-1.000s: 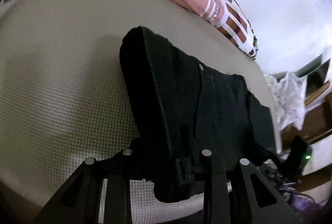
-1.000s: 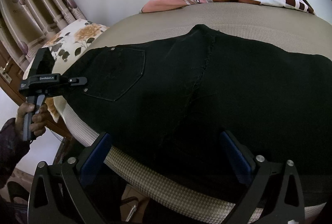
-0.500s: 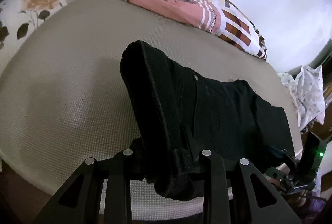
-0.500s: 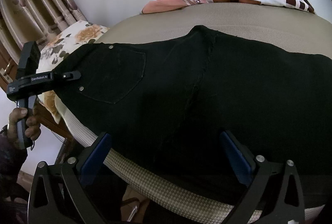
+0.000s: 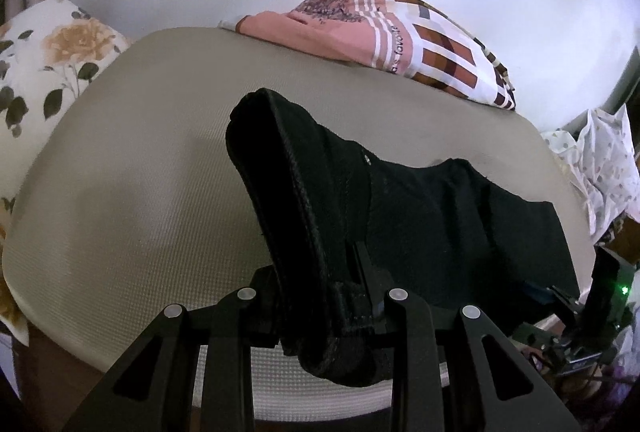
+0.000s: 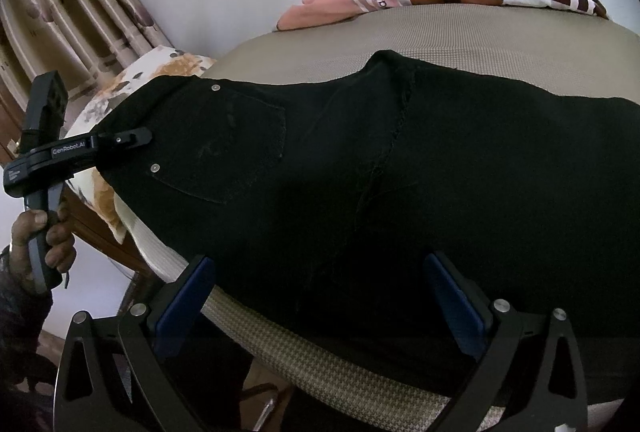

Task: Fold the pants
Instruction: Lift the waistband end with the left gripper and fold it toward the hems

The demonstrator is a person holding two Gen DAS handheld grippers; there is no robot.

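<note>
Left gripper [image 5: 320, 306]: jaws clamped on the waistband of the black pants [image 6: 400, 172], lifting that end clear of the near-left edge of the bed [image 5: 140, 172].
Pants: spread along the near edge, pocket side up, the rest lying flat on the bed.
Right gripper [image 6: 320, 296]: jaws wide apart, straddling the near hem, gripping nothing.
Risk: only one end is held; carried over now, the heavy cloth would likely drag askew, bunch, or slide off the near edge. A thin bite on the waistband could also slip.
Surface: beige houndstooth bed cover.
Room, left to right: striped curtain [image 6: 80, 16], floral pillow [image 5: 52, 72], white wall, checked pink-and-brown blanket [image 5: 400, 40] at the far edge.
</note>
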